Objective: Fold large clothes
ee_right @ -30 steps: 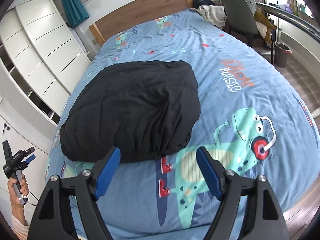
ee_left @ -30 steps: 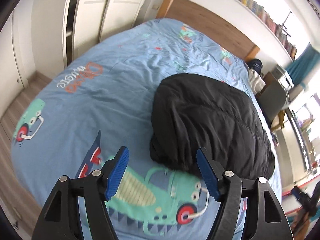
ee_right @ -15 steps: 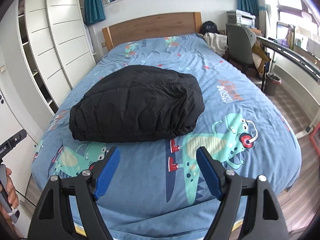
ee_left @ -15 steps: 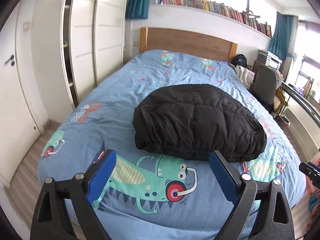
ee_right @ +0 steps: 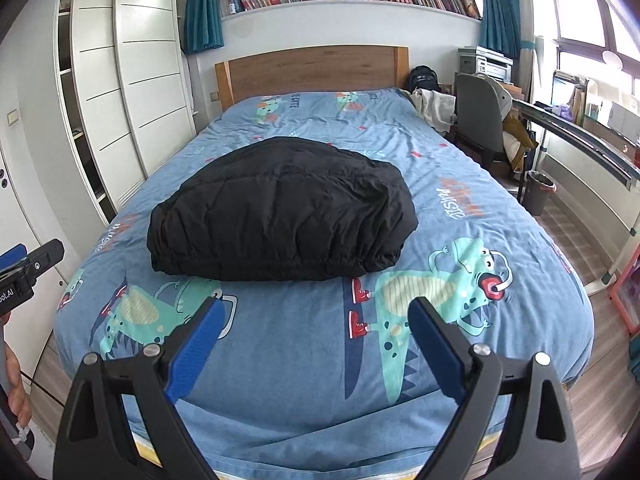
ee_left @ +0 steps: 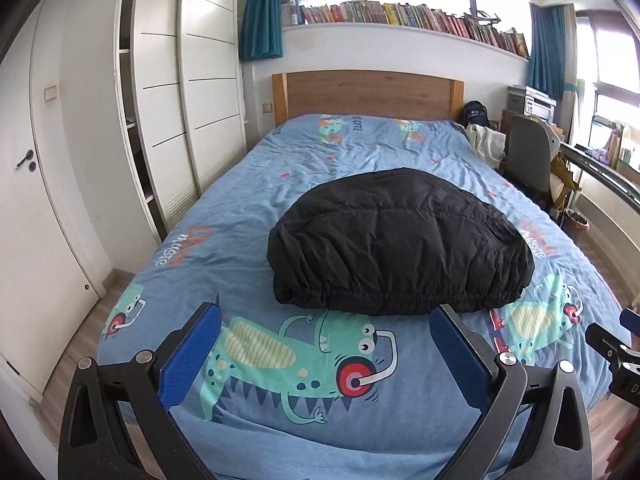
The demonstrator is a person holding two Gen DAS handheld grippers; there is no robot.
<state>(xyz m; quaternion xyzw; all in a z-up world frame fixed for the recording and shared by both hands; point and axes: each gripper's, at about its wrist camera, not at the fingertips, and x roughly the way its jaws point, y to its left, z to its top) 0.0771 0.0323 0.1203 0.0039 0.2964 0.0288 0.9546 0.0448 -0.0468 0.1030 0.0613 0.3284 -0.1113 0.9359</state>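
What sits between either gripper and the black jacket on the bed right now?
Nothing visible. Only bare blue bedspread lies between the opening, empty left gripper or right gripper and the folded black jacket.

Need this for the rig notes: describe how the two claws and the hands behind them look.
Both the left claw and the right claw have black plastic frames with triangular cut-outs, silver rivets and flat blue ribbed pads. In the right wrist view, white lettering marks the left claw's black body, and part of a hand shows below it; no sleeve is visible.
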